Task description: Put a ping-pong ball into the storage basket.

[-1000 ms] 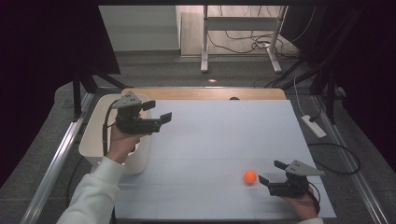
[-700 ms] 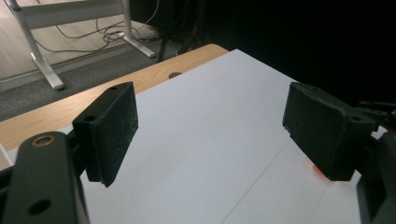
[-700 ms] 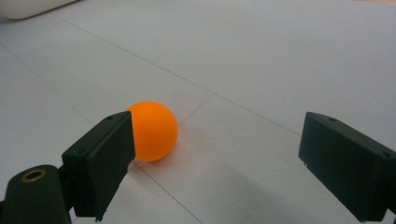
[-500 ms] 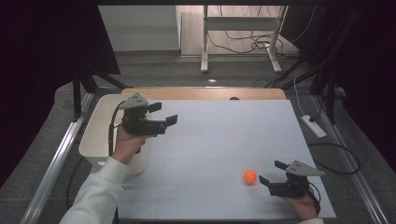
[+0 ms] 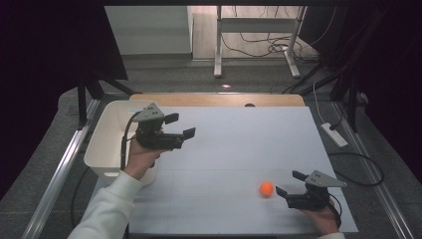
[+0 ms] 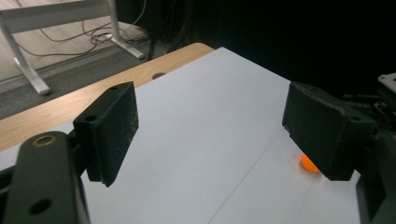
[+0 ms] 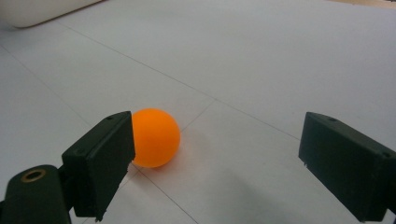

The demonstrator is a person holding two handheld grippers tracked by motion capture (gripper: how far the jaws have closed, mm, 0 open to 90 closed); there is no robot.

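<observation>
A small orange ball (image 5: 266,188) rests on the white table top (image 5: 249,144) near the front right. My right gripper (image 5: 289,183) lies low on the table just right of it, open. In the right gripper view the ball (image 7: 156,137) sits just ahead of the tip of the left jaw, and the right gripper (image 7: 219,163) holds nothing. My left gripper (image 5: 180,125) hangs open and empty above the table's left part, pointing right. Past its right jaw in the left gripper view, the ball (image 6: 308,163) peeks out far off.
A white bin (image 5: 99,149) stands at the table's left edge, under the left forearm. A strip of bare wood (image 5: 219,99) with a small hole (image 5: 250,105) runs along the far edge. A power strip (image 5: 334,134) lies on the floor at the right.
The left gripper has moved right, from above the bin to above the table's left part. The right gripper and the ball have stayed put.
</observation>
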